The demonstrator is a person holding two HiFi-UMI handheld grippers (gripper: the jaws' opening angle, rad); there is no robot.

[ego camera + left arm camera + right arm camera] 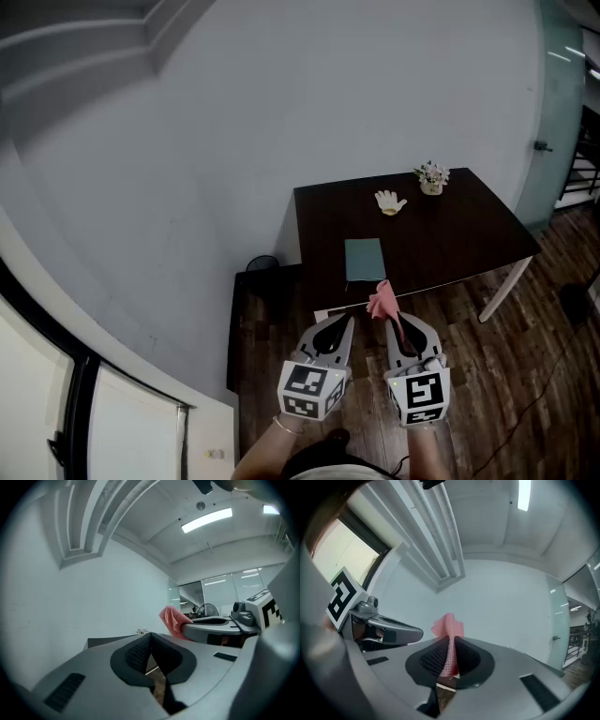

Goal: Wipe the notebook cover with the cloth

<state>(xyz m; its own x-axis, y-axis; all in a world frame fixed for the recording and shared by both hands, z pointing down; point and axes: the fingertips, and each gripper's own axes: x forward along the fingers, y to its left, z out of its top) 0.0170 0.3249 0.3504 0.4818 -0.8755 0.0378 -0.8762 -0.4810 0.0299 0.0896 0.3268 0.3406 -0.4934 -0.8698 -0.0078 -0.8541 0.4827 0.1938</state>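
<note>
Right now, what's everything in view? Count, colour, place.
table: 1, dark brown, against the grey wall
notebook: 1, teal, flat on the table near its front edge
glove: 1, white, on the table's far side
flower pot: 1, small, pale flowers, at the table's far edge
floor: dark wood planks
cloth: 1, pink, clamped in the right gripper, off the table
left gripper: jaws together, nothing between them
right gripper: jaws shut on the cloth
</note>
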